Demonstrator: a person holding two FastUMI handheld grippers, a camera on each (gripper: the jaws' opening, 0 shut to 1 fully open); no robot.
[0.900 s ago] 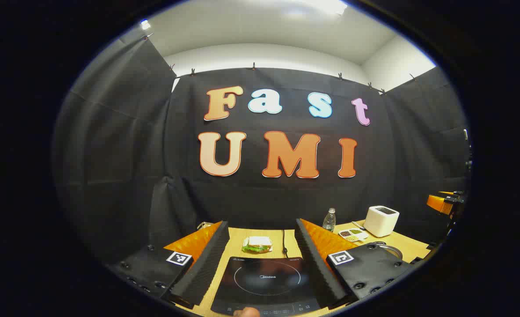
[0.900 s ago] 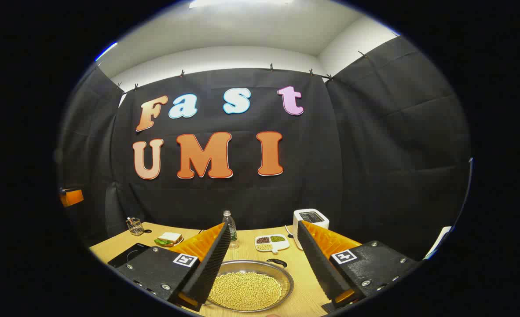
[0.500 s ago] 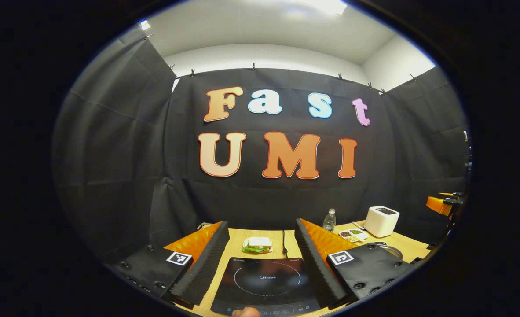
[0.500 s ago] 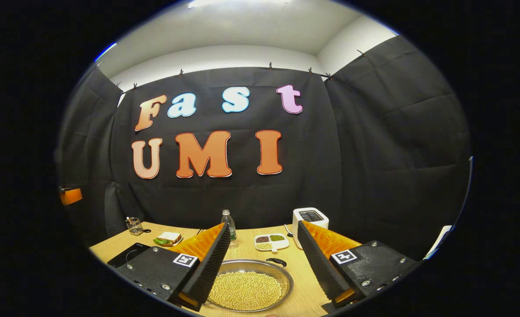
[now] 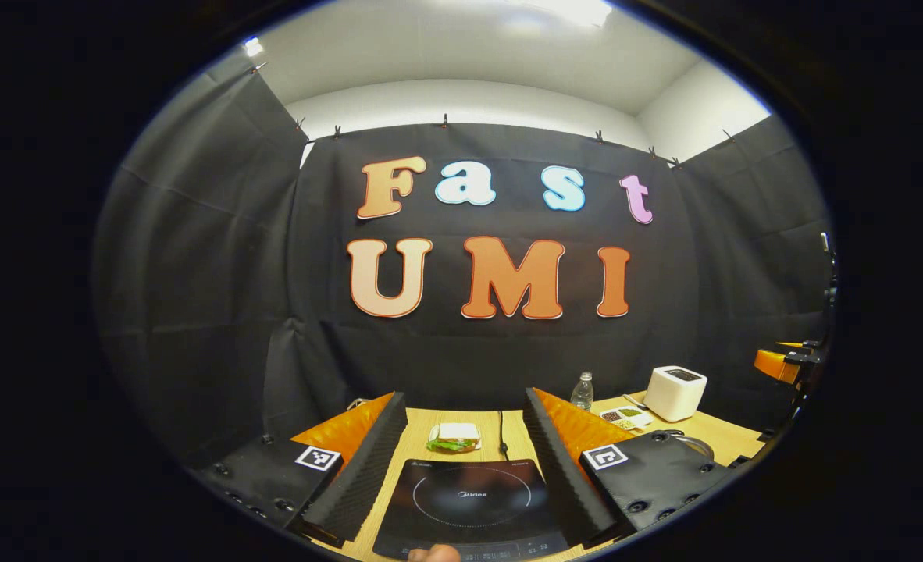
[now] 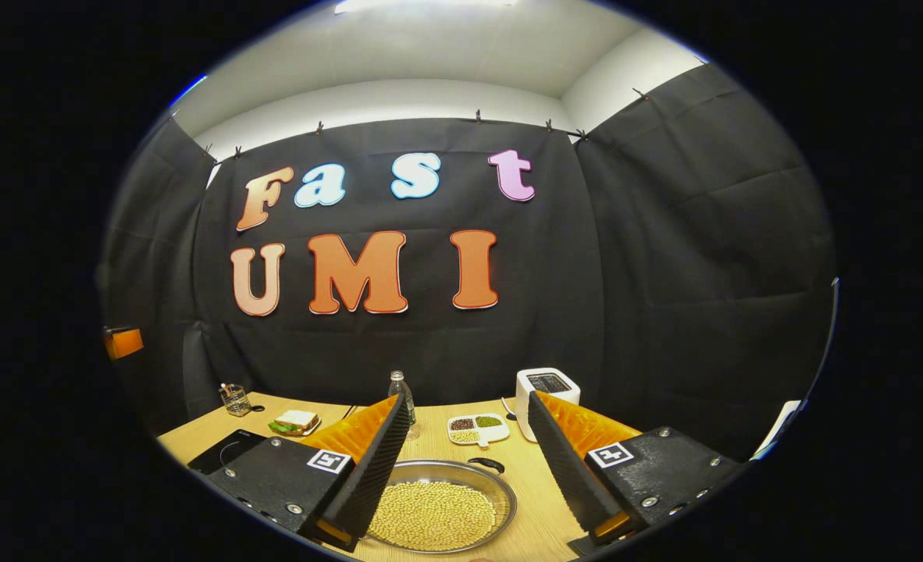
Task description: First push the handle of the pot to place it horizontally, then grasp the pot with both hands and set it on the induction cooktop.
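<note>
In the right gripper view a shallow metal pot (image 6: 502, 493) full of yellow beans lies on the wooden table between my fingers. Its black handle (image 6: 486, 464) lies at the far rim. My right gripper (image 6: 468, 398) hovers over the pot, open and holding nothing. The black induction cooktop (image 5: 469, 503) lies flat below my left gripper (image 5: 464, 394), which is open with nothing in it. One corner of the cooktop (image 6: 215, 453) appears left of the pot. The pot's rim (image 5: 692, 441) peeks out beyond my left gripper's right finger.
Along the back of the table (image 6: 430, 429) stand a sandwich plate (image 5: 454, 437), a water bottle (image 6: 400, 386), a divided dish of beans (image 6: 477, 427) and a white box appliance (image 6: 547, 390). A glass (image 6: 235, 400) stands far left. A cord (image 5: 502, 437) runs back from the cooktop.
Both views have drifted very slightly; the scene sits a little further left in each. Both grippers remain open and nothing on the table has moved.
</note>
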